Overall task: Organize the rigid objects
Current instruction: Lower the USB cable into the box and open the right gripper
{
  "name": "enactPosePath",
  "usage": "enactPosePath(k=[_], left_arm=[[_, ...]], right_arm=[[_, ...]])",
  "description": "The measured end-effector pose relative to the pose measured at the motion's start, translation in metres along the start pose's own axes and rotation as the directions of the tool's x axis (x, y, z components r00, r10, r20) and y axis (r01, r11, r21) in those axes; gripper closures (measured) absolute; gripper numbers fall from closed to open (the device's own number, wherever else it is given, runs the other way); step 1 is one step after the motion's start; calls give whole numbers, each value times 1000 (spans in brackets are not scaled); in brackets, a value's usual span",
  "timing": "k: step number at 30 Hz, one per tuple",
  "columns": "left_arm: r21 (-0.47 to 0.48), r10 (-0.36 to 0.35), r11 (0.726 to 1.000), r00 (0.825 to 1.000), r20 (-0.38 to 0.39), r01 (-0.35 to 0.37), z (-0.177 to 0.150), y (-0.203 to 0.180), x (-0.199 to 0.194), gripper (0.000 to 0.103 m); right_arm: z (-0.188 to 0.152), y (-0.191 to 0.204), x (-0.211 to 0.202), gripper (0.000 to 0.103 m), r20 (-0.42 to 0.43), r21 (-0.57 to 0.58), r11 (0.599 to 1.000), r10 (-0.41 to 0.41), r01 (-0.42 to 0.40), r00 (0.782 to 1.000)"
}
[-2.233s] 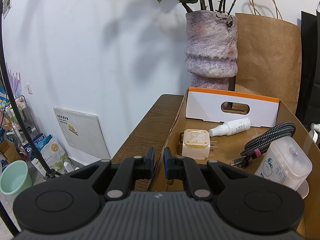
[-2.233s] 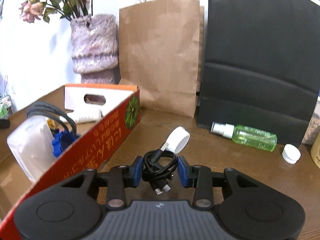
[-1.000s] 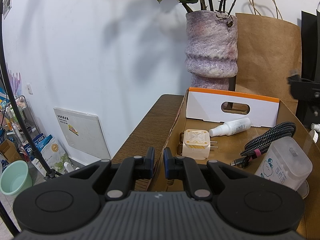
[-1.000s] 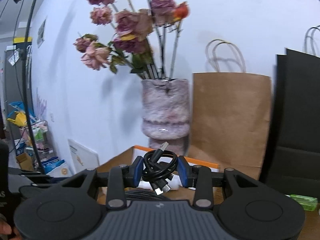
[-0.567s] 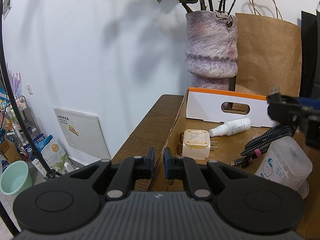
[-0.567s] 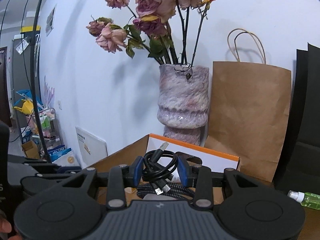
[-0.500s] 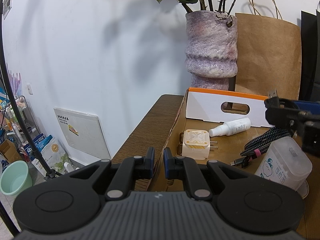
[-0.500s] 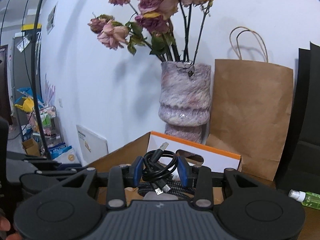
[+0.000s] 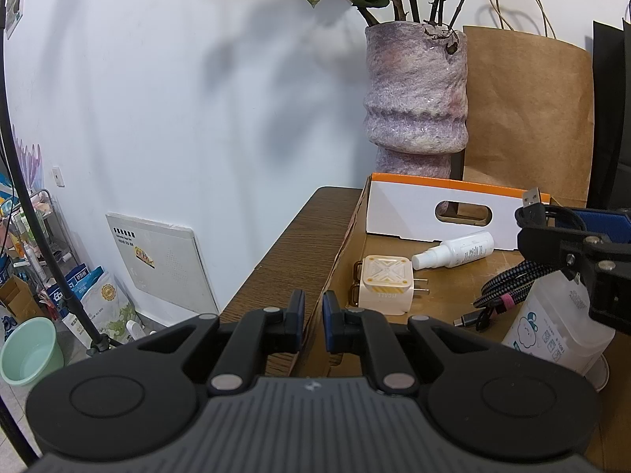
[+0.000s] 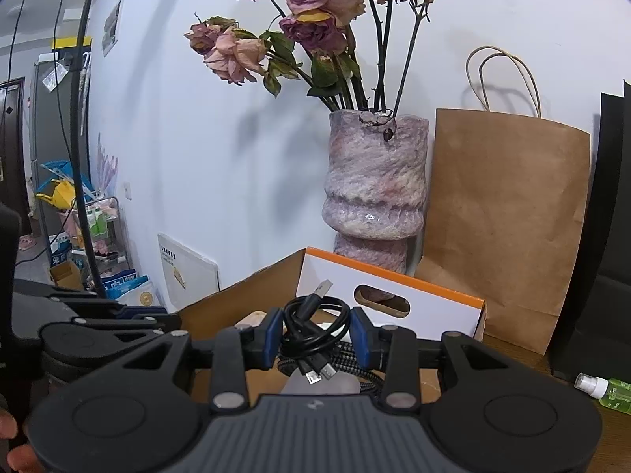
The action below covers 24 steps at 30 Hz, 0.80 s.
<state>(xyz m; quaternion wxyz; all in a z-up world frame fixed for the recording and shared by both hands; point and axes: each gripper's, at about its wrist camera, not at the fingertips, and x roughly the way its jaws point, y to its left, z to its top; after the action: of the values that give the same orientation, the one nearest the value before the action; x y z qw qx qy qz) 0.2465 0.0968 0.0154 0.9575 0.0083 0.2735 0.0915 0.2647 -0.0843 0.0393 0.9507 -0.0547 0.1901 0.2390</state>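
Clamped between the blue pads of the right hand-held gripper [image 10: 315, 337], the coiled black USB cable [image 10: 311, 325] hangs above the open brown cardboard box [image 9: 394, 283], over the things already lying in it. Its thin glossy loops are bunched into a small ring, one silver plug sticking up and several small connectors dangling below the pads. That gripper reaches in from the right, tilted slightly downward, above the grey braided cable bundle [image 9: 508, 280] and the translucent white plastic container [image 9: 552, 323]. Further inside lie a cream square wall charger [image 9: 384, 283] and a small white spray bottle [image 9: 453, 254]. Beside the box's near left corner, over the dark wooden worktop [image 9: 292, 244], the left hand-held gripper [image 9: 312, 309] hovers clenched and empty.
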Motion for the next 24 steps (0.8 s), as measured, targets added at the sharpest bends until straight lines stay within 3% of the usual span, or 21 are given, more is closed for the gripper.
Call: enactPosePath(k=[8,9,11,12,13,24], left_arm=[[0,0,1000,1000,0,0,0,0,0,92],[0,0,1000,1000,0,0,0,0,0,92],[0,0,1000,1000,0,0,0,0,0,92],[0,0,1000,1000,0,0,0,0,0,92],[-1,0,1000,1000,0,0,0,0,0,92],[0,0,1000,1000,0,0,0,0,0,92]], right_arm=[[-1,3,0,65,-6,-22,1000,17,-17,1000],[-1,3,0,61,-4,-24,1000,18,-18,1000],[-1,3,-1,37,-1,-26,999,20,-20,1000],[-1,3,-2,19,5,-26,1000,14,-14,1000],[-1,4,-4,12,17,-26,1000,12,-12,1000],[0,6,-4,2,19,-38,999,-3,4,1000]])
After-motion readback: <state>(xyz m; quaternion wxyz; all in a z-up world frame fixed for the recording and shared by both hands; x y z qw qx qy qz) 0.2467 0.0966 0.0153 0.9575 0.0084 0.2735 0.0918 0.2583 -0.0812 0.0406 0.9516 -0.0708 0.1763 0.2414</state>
